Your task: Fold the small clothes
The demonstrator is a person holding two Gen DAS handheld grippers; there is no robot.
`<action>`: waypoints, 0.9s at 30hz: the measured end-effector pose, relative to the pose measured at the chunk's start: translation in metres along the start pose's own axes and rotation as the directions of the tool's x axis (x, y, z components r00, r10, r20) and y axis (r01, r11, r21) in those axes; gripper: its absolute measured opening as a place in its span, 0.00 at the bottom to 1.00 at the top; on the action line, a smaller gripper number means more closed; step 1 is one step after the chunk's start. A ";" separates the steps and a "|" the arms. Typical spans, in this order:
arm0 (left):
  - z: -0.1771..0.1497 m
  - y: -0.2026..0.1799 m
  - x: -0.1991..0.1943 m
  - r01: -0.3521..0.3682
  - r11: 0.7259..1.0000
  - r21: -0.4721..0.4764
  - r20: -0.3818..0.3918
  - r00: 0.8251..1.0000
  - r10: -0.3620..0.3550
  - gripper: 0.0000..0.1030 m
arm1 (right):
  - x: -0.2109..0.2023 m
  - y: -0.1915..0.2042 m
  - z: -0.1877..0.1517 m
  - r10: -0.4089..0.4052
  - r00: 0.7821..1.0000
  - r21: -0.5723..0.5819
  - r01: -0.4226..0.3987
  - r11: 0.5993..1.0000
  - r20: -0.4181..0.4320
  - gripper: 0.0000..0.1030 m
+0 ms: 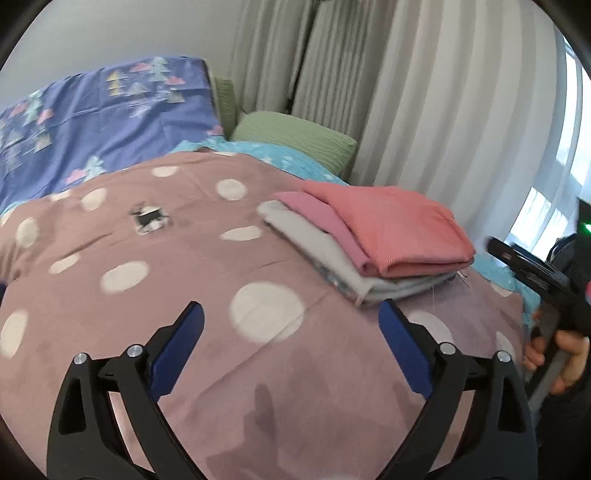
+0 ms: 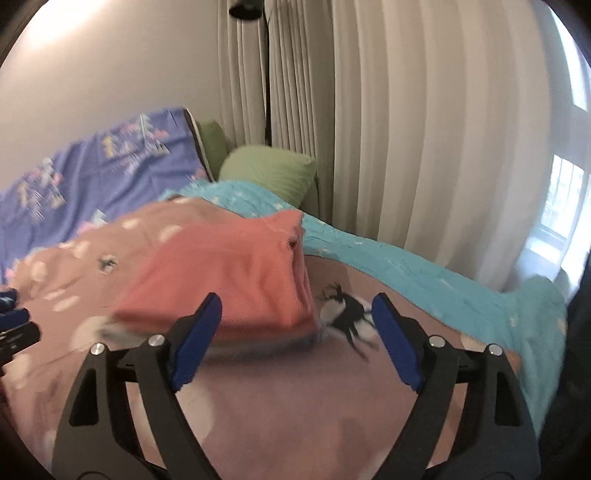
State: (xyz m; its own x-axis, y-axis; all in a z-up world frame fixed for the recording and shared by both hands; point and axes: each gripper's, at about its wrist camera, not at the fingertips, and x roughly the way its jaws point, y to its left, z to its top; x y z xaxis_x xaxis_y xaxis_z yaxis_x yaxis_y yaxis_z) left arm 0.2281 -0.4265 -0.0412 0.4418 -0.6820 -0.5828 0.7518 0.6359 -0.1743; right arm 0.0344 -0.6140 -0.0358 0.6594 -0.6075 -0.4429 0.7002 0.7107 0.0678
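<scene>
The bed (image 1: 258, 369) carries a mauve cover printed with large white dots and small dark animal motifs. Under it lies a turquoise quilt (image 2: 424, 266) that runs along the side of the bed nearest the window. At the head, a violet pillow (image 1: 103, 122) printed with trees and clouds stands propped against the wall (image 1: 110, 33), which is plain and pale. Beside it sit two green cushions (image 1: 295, 136), one upright and one flat. Pale pleated curtains (image 1: 424, 110) hang full height behind the cushions. A window (image 2: 565, 199) at the right edge admits bright daylight.
</scene>
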 end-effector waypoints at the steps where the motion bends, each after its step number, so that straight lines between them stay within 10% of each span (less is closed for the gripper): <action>1: -0.005 0.002 -0.011 0.004 1.000 -0.020 0.013 1.000 -0.004 0.95 | -0.019 0.001 -0.004 0.023 1.000 0.021 -0.023 1.000 0.012 0.87; 12: -0.058 -0.060 -0.123 0.073 0.996 0.059 0.080 0.994 -0.077 0.99 | -0.159 0.056 -0.040 0.061 0.995 -0.049 -0.057 0.997 0.082 0.98; 27: -0.107 -0.086 -0.247 -0.030 0.996 0.090 0.224 0.975 0.009 0.99 | -0.264 0.087 -0.072 0.055 0.995 -0.086 -0.048 0.995 0.088 0.98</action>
State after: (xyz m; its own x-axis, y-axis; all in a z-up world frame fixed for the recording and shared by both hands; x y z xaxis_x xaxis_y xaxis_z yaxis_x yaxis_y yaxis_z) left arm 0.0015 -0.2744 0.0326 0.5472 -0.7395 -0.3920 0.7790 0.6213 -0.0848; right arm -0.0986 -0.3659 0.0227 0.7188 -0.5960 -0.3578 0.6418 0.7668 0.0119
